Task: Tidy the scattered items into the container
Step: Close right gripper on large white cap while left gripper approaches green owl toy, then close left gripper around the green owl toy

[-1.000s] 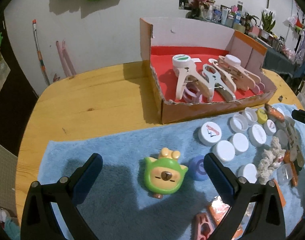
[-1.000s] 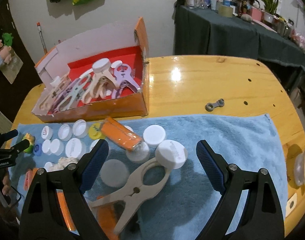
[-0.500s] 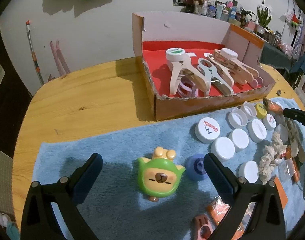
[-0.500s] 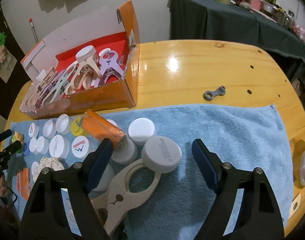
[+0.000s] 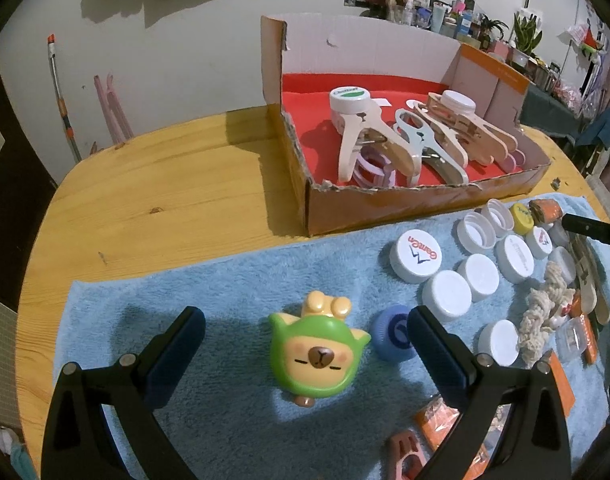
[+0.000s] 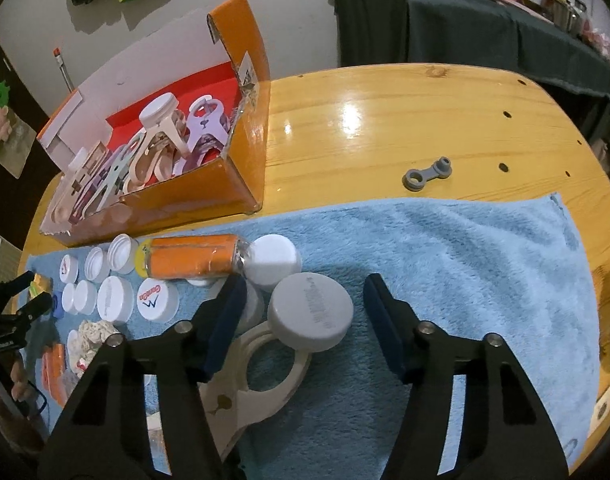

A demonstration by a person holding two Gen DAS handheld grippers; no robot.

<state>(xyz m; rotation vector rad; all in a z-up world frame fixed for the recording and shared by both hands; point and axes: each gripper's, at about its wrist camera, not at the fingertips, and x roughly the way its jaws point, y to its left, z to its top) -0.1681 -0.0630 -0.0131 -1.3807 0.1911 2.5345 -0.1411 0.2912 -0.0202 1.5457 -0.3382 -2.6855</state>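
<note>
Care with centring mattered most for the step in hand: the right claw (image 6: 301, 320) was closing around the white cap (image 6: 310, 311) that sat on the head of the cream clip (image 6: 261, 372), with the cap between the pads but neither pad yet pressing on it. A good grip would, I judge, take the cap's ribbed rim squarely on both sides, since smooth hard plastic could slip or drag the clip askew. The left claw (image 5: 303, 350) stood spread wide over the green toy (image 5: 317, 356), touching nothing. Both things lay on the fluffy blue towel (image 6: 445, 264), which covered the glossy wooden counter (image 6: 385, 120). The cardboard box (image 6: 209, 184), torn along its edge and lined in red, stood just behind the towel, already holding several clips. Round caps (image 5: 449, 292), mostly white, crowded the towel nearby.
</note>
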